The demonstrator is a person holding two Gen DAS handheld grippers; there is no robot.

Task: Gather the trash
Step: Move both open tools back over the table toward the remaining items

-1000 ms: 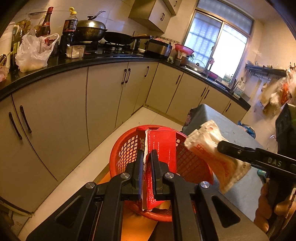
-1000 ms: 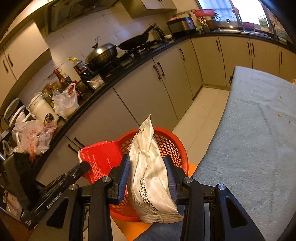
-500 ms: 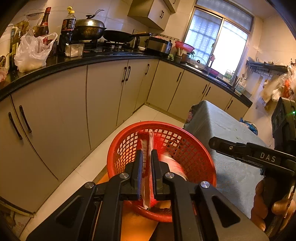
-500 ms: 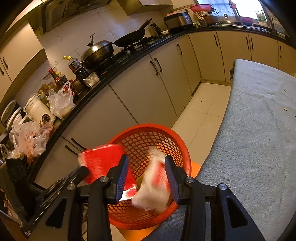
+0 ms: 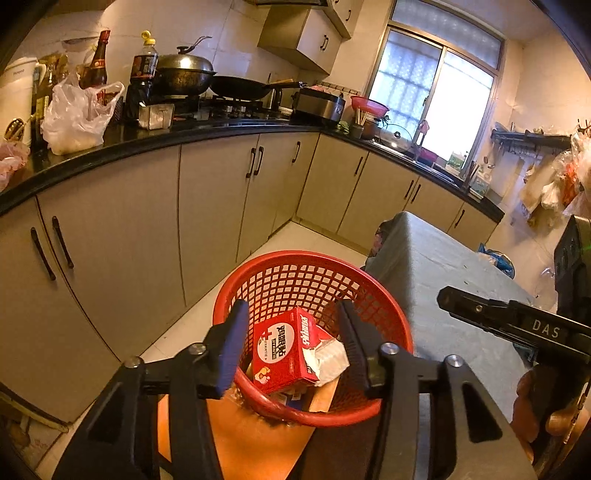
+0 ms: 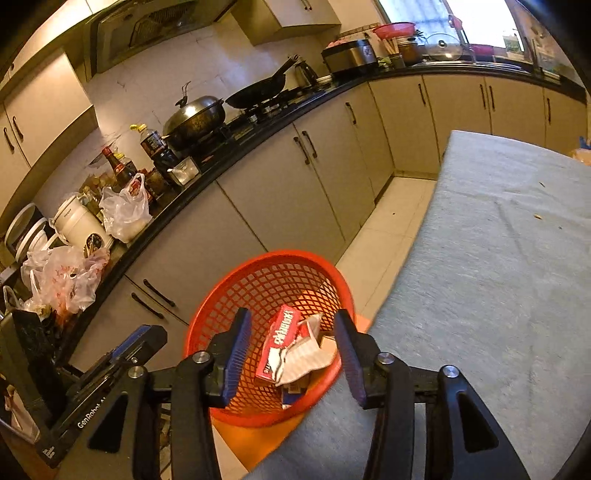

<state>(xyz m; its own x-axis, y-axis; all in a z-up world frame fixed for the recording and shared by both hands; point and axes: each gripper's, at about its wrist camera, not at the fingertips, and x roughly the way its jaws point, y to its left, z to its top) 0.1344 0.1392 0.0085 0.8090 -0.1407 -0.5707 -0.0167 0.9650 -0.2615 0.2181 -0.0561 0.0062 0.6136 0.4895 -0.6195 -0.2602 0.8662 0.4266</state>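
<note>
Left wrist: red box (image 5: pixel 286 349) with torn white flap, lying in basket (image 5: pixel 384 314)

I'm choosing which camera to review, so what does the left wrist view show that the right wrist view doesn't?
Only the left wrist view shows the hand holding the right tool, the wall rack with hanging bags, and the red box's printed front. Only the right wrist view shows the range hood, crumbs on the grey table, and the left tool from the side. Both show the red basket holding the box and white wrapper, with each tool's jaws open and empty, having just been opening.
</note>
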